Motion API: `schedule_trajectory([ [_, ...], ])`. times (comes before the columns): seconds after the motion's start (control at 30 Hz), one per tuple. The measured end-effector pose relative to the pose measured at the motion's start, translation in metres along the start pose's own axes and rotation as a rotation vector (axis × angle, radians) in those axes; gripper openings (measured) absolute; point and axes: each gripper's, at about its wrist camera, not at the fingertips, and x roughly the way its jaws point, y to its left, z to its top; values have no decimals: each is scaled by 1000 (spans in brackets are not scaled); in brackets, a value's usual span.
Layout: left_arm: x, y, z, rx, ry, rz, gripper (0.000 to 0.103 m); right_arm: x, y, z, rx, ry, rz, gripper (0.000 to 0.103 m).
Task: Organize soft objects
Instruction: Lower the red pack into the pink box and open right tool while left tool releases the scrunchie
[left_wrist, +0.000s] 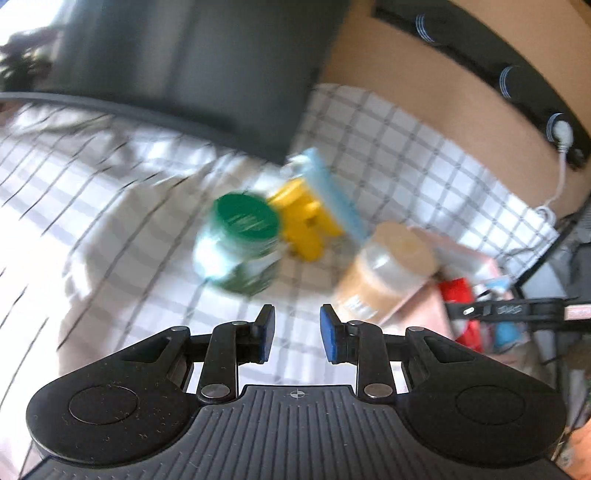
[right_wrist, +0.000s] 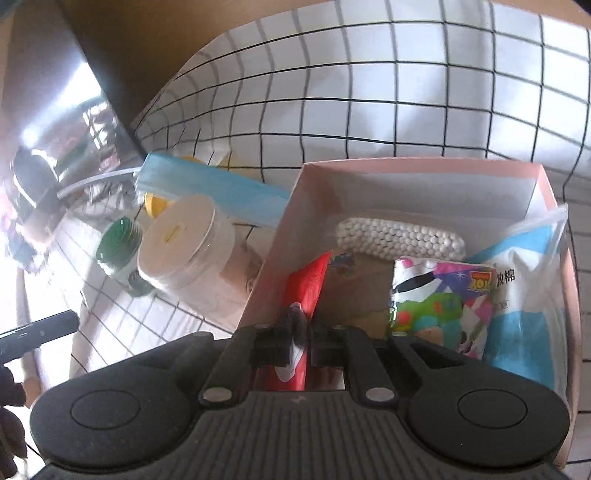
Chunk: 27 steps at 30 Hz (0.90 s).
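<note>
Fingers of my right gripper (right_wrist: 298, 341) are pinched nearly together on a red packet (right_wrist: 303, 295), held over the near edge of the pink box (right_wrist: 406, 164). Its long axis runs along my fingers, far end tilting right into the box beside a colourful pouch (right_wrist: 443, 302); its near end is hidden under my fingers. My left gripper (left_wrist: 297, 330) has its fingers partly apart and holds nothing above the checked cloth (left_wrist: 388, 140). That view is blurred, so the green-lidded jar (left_wrist: 242, 243) is hard to make out.
</note>
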Motion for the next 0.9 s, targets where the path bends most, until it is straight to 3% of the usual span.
schedule_trajectory([
  [0.03, -2, 7, -4, -5, 6, 17, 29, -1, 3, -1, -15, -1, -18, 9],
  [0.13, -9, 28, -16, -30, 24, 67, 29, -8, 6, -6, -57, -8, -102, 36],
  [0.3, -20, 58, -33, -104, 38, 128, 29, -33, 7, -14, -110, -42, -146, 39],
  [0.37, -22, 63, -36, -122, 43, 134, 29, -44, 13, -17, -155, -75, -177, 48],
  [0.6, -18, 43, -45, -57, 88, 137, 29, -70, 40, -27, -342, -235, -302, 59],
  [0.77, -15, 27, -51, 16, 97, 136, 29, -79, 60, -27, -395, -349, -280, 65],
  [0.9, -16, 26, -38, 108, 76, 96, 29, -77, 83, -13, -343, -286, -193, 65],
])
